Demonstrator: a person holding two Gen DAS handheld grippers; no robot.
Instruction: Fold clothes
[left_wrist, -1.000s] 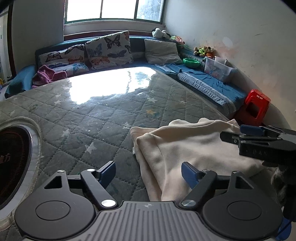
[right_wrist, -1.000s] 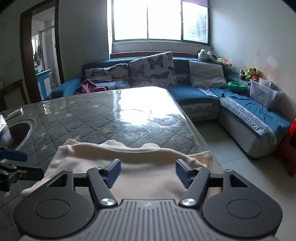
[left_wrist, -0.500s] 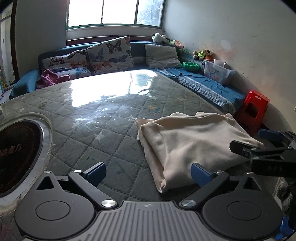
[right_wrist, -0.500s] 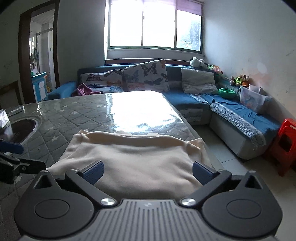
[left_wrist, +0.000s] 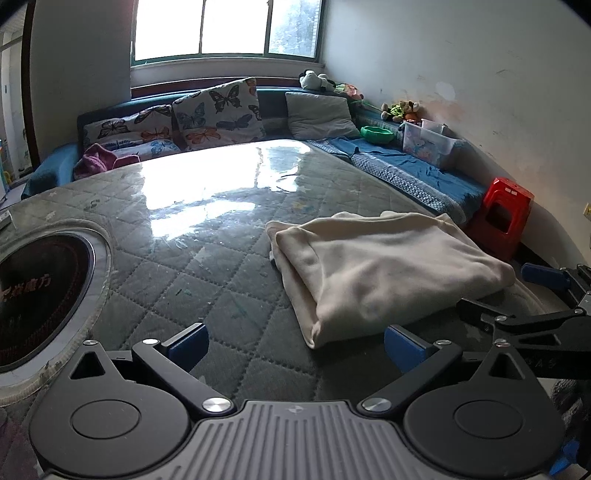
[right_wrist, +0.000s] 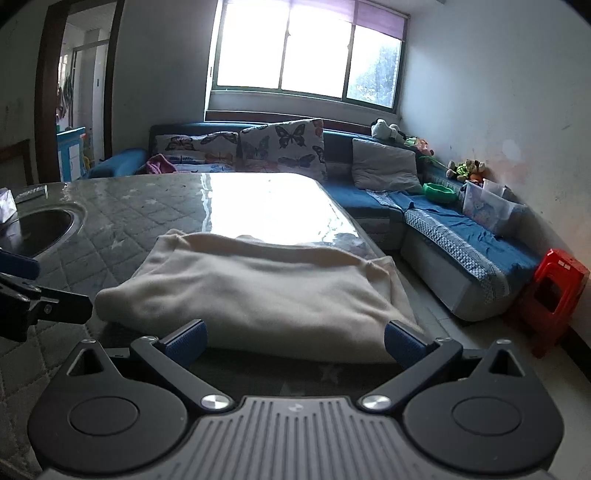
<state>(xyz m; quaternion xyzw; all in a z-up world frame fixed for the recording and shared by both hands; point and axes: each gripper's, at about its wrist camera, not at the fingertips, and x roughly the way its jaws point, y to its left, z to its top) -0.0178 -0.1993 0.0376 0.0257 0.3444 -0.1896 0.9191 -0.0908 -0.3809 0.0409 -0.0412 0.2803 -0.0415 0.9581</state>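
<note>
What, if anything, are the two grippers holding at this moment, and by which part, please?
Nothing is held. The left gripper and right gripper are open, clear of the folded cream garment on the table.

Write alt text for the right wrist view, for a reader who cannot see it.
A folded cream garment lies on a quilted grey table, just beyond the open right gripper, which holds nothing. The left gripper shows at the left edge; a blue sofa and red stool stand behind.
</note>
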